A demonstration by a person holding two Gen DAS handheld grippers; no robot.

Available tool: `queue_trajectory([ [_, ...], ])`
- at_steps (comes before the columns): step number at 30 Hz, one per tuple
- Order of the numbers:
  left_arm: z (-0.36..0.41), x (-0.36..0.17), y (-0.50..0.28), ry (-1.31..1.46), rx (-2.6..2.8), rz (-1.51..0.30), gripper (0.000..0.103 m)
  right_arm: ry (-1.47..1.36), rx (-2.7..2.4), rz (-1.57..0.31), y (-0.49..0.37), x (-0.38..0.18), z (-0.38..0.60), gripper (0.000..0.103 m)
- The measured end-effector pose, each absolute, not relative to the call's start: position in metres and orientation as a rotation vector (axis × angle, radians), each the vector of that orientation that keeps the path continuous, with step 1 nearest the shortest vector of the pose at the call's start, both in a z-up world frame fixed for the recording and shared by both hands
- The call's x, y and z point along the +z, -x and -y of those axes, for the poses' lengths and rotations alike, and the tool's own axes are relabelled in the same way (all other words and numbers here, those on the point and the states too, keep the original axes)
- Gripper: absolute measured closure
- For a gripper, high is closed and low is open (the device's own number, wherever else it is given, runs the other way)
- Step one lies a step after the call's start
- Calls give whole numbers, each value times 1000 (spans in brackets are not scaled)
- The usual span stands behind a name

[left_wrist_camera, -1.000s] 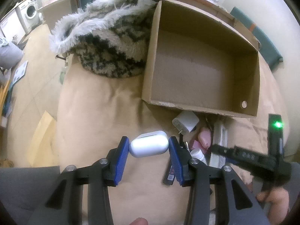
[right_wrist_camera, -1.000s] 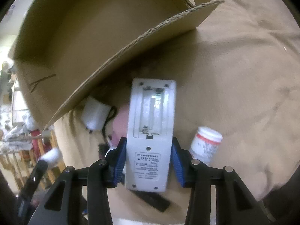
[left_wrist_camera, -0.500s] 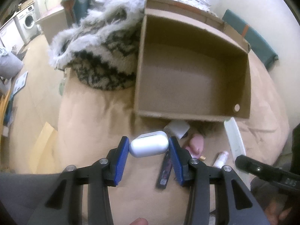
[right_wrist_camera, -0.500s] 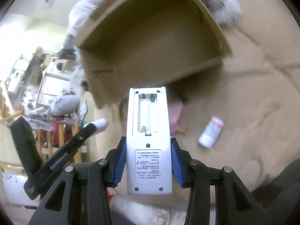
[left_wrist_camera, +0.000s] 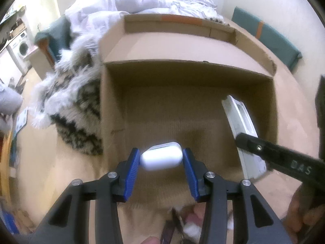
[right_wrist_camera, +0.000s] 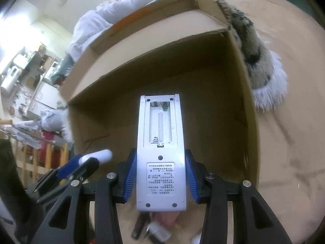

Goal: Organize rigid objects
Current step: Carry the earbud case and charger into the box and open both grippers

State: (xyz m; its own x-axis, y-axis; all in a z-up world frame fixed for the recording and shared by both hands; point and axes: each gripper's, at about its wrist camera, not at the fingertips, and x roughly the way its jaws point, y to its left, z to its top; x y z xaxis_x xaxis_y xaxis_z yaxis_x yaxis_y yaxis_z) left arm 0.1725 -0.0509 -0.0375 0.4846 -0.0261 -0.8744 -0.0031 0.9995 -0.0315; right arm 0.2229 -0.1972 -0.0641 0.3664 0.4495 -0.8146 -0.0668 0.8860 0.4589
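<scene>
Grippers (left_wrist_camera: pixel 161 169) (right_wrist_camera: pixel 160 175) — earbud case (left_wrist_camera: pixel 161 158), remote (right_wrist_camera: pixel 161 152) — over box (left_wrist_camera: pixel 113 105)

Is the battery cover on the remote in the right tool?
No, the remote in the right tool shows an open, empty battery bay with its spring bare, no cover over it.

The open brown cardboard box (left_wrist_camera: pixel 189 105) lies ahead of both grippers; the shaggy grey-and-black patterned fur blanket (left_wrist_camera: pixel 71 101) lies against its left side.
</scene>
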Motion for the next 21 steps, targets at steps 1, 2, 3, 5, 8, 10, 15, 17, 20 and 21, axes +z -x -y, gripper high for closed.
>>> queue_trajectory([
  [1,52,-42,-177,22,-12,-1064,63,-369,334,-1151,-228,-68,197,57],
  [2,53,-46,-181,14,-8,-1061,63,-357,328,-1145,-232,-71,197,57],
  [3,54,-52,-185,4,-5,-1057,63,-342,322,-1141,-237,-75,194,57],
  [5,55,-60,-190,-4,-4,-1058,63,-299,308,-1137,-244,-82,192,57],
  [8,55,-71,-194,-10,-1,-1062,63,-274,295,-1161,-248,-93,192,57],
  [10,56,-76,-195,-25,2,-1059,63,-274,289,-1178,-250,-98,190,57],
  [15,61,-83,-196,-43,-3,-1064,63,-276,281,-1214,-255,-108,185,57],
  [17,62,-85,-196,-52,-3,-1063,64,-279,275,-1229,-259,-109,177,57],
  [20,64,-87,-195,-74,-3,-1056,64,-279,262,-1261,-265,-115,172,57],
  [21,65,-87,-195,-83,-3,-1053,64,-281,259,-1268,-254,-119,182,57],
])
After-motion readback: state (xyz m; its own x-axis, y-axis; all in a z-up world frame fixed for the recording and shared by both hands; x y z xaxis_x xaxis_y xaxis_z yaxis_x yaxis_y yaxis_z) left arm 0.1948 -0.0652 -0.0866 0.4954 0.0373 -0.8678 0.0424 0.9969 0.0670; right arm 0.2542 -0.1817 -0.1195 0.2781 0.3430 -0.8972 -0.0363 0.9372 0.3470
